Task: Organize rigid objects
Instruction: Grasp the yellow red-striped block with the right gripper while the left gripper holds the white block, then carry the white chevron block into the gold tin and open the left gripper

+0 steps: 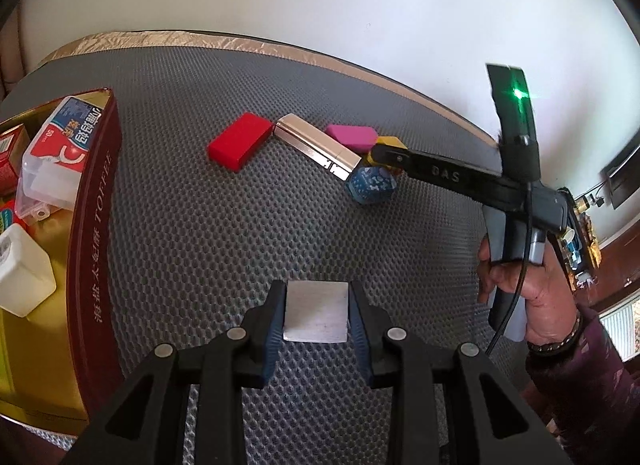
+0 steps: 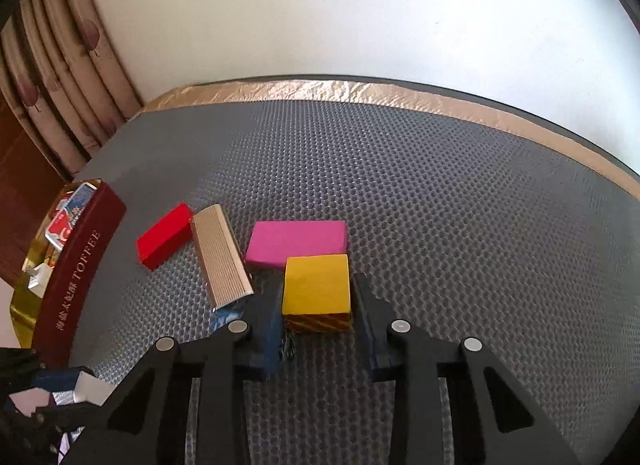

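Observation:
My left gripper (image 1: 317, 315) is shut on a flat silver metal block (image 1: 316, 311), held above the grey mat beside the dark red toffee tin (image 1: 98, 201). My right gripper (image 2: 316, 305) has its jaws around a yellow block (image 2: 316, 285) on the mat; there is a small gap on the right side. In the left wrist view the right gripper (image 1: 380, 155) reaches into the cluster. Beside the yellow block lie a pink block (image 2: 296, 241), a ribbed gold box (image 2: 220, 257), a red block (image 2: 164, 237) and a blue patterned piece (image 1: 370, 183).
The tin (image 2: 76, 273) at the left holds a clear floss box (image 1: 52, 153), a white bottle (image 1: 20, 277) and small red packs. The grey honeycomb mat (image 2: 440, 205) has a gold foil border at the back. A white wall stands behind.

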Demonstrator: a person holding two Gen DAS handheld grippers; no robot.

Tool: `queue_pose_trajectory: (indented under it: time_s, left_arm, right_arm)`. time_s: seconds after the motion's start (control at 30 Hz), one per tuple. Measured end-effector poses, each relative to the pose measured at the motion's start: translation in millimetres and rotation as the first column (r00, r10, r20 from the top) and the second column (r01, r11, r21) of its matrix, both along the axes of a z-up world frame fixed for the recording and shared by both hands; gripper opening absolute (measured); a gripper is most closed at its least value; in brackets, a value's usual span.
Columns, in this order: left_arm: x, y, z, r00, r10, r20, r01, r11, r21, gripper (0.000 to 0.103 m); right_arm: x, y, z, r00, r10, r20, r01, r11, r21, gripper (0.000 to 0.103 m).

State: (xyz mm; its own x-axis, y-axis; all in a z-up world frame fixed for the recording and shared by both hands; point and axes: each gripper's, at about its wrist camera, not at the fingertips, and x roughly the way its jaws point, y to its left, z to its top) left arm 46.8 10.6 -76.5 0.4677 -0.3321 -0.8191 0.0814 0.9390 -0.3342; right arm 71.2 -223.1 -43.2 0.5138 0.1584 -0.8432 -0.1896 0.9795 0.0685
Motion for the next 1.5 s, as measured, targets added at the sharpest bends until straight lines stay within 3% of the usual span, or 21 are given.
queue_pose_trajectory:
  time_s: [0.2,0.33,0.43,0.5,0.6,0.7,0.83,0.9,0.97,1.1,1.33,1.37,1.5]
  left_arm:
    - [-25.2,14.1,32.8,0.998,0.028,0.065,-0.028,1.000,-0.007,0.031]
    - [-43.5,48.0,67.6,0.987,0.101,0.124,-0.101,0.995,-0.001,0.031]
    - [-51.7,79.7,85.5,0.973,0.168,0.160,-0.178,0.983,0.049,0.031]
    - [-54.6,101.6,88.3,0.963,0.218,0.158,-0.232,0.970,0.072,0.031]
    - [-59.6,119.3,79.7,0.961,0.255,0.107,-0.258,0.966,0.016,0.030]
    - [-65.3,96.9,66.6,0.985,0.162,0.059,-0.159,0.986,-0.050,0.030]
    - [-63.0,32.7,46.3,1.000,0.000,0.016,0.000,1.000,-0.012,0.043]
    - [-57.4,10.0,30.5,1.000,-0.014,-0.026,0.015,1.000,0.018,0.052]
    - [-52.2,0.2,16.1,0.997,0.001,-0.074,0.002,0.999,0.037,0.053]
    - [-46.2,-0.7,0.8,0.990,0.043,-0.133,-0.046,0.999,-0.020,0.053]
    - [-43.2,-17.5,-10.1,0.995,-0.014,-0.101,0.017,1.000,0.024,0.051]
    - [-45.1,-21.5,-12.6,0.995,-0.023,-0.093,0.028,0.998,0.053,0.042]
    - [-55.8,-32.8,-7.6,0.996,-0.073,-0.042,0.078,0.987,0.140,0.041]
  right_arm:
    - [-46.0,-40.0,10.6,0.998,-0.060,0.022,0.060,0.998,0.036,0.030]
    - [-74.8,-64.3,10.6,0.995,-0.099,0.016,0.098,0.995,0.028,0.030]
    - [-88.9,-68.1,12.6,0.994,-0.110,0.018,0.109,0.994,0.029,0.030]
    - [-94.1,-65.6,12.7,0.994,-0.104,0.019,0.104,0.994,0.022,0.030]
    - [-99.5,-64.9,15.6,0.994,-0.105,0.018,0.104,0.994,0.040,0.030]
    - [-107.2,-57.7,21.8,0.996,-0.083,0.025,0.082,0.996,0.034,0.030]
    - [-110.7,-54.4,22.8,0.996,-0.078,0.033,0.077,0.997,0.008,0.029]
    - [-109.9,-56.7,21.0,0.996,-0.085,0.031,0.085,0.996,0.007,0.029]
    - [-109.9,-60.2,16.6,0.996,-0.089,0.015,0.089,0.996,0.014,0.029]
    - [-110.5,-59.9,11.6,0.997,-0.082,0.012,0.082,0.996,0.030,0.032]
    - [-104.9,-58.5,7.0,0.998,-0.069,0.006,0.068,0.997,0.037,0.033]
    - [-104.9,-58.4,6.5,0.998,-0.068,0.007,0.067,0.997,0.037,0.033]
    - [-106.0,-54.2,6.2,0.998,-0.054,0.014,0.053,0.999,0.008,0.032]
